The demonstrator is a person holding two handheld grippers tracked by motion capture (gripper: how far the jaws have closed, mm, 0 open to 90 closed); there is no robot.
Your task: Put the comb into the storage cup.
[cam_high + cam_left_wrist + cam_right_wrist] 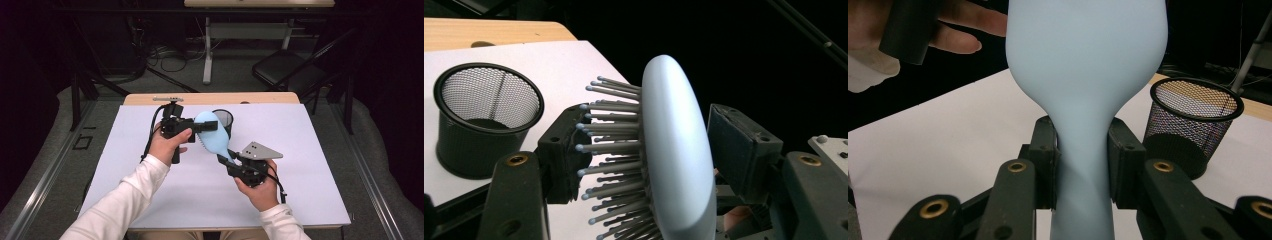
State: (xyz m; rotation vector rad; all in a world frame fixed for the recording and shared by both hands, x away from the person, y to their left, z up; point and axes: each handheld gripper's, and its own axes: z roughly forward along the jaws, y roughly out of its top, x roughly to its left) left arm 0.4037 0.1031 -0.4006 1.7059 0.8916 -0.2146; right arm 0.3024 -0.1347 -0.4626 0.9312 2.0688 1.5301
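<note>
Right gripper (226,161) clenches the blue hairbrush (213,136) handle beside the mesh cup (224,120), steadying it; left gripper (200,127) fingers straddle its head, released.

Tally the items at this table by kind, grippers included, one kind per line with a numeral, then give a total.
Hairbrush, light blue: 1
Mesh cup, black: 1
Grippers, left gripper and right gripper: 2
Total: 4
</note>
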